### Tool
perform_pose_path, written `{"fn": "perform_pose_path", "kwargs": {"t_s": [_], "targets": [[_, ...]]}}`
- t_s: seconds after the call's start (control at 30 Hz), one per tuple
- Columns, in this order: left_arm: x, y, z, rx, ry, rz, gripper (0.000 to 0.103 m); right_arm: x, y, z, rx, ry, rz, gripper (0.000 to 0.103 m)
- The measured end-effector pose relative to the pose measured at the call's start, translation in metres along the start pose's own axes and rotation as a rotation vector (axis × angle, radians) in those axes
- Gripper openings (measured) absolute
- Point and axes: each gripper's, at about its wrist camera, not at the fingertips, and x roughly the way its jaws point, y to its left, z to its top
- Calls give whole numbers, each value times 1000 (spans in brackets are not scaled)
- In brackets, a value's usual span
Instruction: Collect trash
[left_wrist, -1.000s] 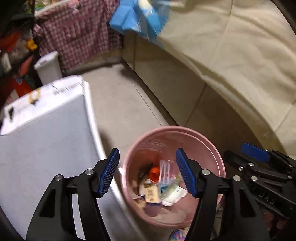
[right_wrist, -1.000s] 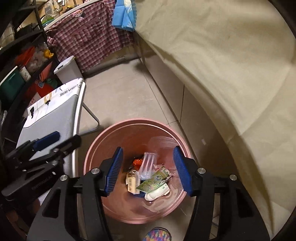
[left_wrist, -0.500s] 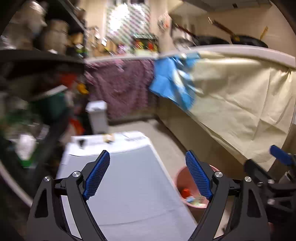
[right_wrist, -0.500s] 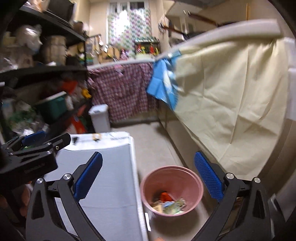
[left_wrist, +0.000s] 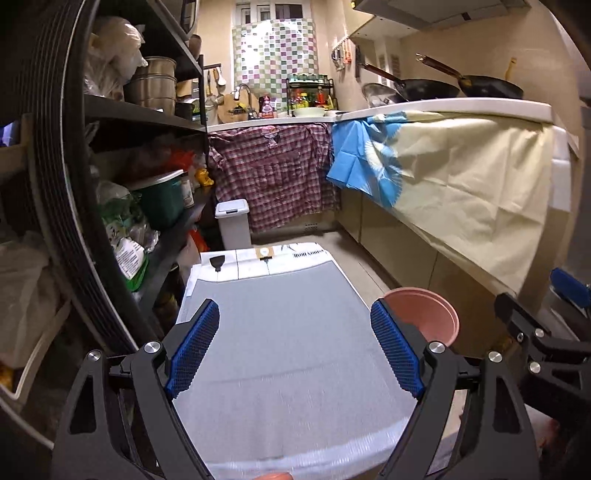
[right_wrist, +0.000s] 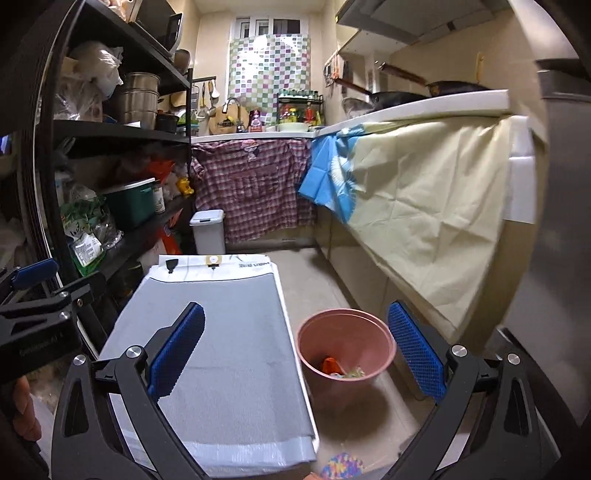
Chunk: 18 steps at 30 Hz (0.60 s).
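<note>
Left gripper (left_wrist: 295, 349): jaws stood wide apart, with nothing between the blue pads; it had just been opening. It hung above the grey table (left_wrist: 288, 332).
Right gripper (right_wrist: 295, 350): jaws stood at full spread, with nothing between them; it too had just been opening. It looked over the table's right edge and the floor.
Pink bin (right_wrist: 345, 350): stood upright on the tiled floor, just beside the table's right edge, near the draped counter. In the left wrist view only part of its rim (left_wrist: 432, 302) showed, behind the right finger.
Trash (right_wrist: 341, 369): lay at the bottom of the pink bin; an orange piece and pale wrappers were visible, the rest too small to tell.
Grey table: covered with a grey sheet, white band at its far end.
White lidded bin (right_wrist: 208, 230): stood on the floor beyond the table, before the plaid cloth (right_wrist: 255, 192).
Beige sheet (right_wrist: 424, 206): hung over the counter front on the right.
</note>
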Motion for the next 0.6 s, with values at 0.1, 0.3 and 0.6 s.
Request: {"fn": "perform_pose_path", "kwargs": {"t_s": [0.1, 0.3, 0.6], "targets": [[-10, -4, -13, 5, 15, -12, 82, -15, -1, -10, 14, 6, 6, 98], [-20, -6, -28, -2, 37, -18, 82, -28, 2, -21, -5, 14, 11, 98], [-30, -3, -29, -3, 20, 17, 82, -31, 4, -25, 3, 35, 31, 98]]}}
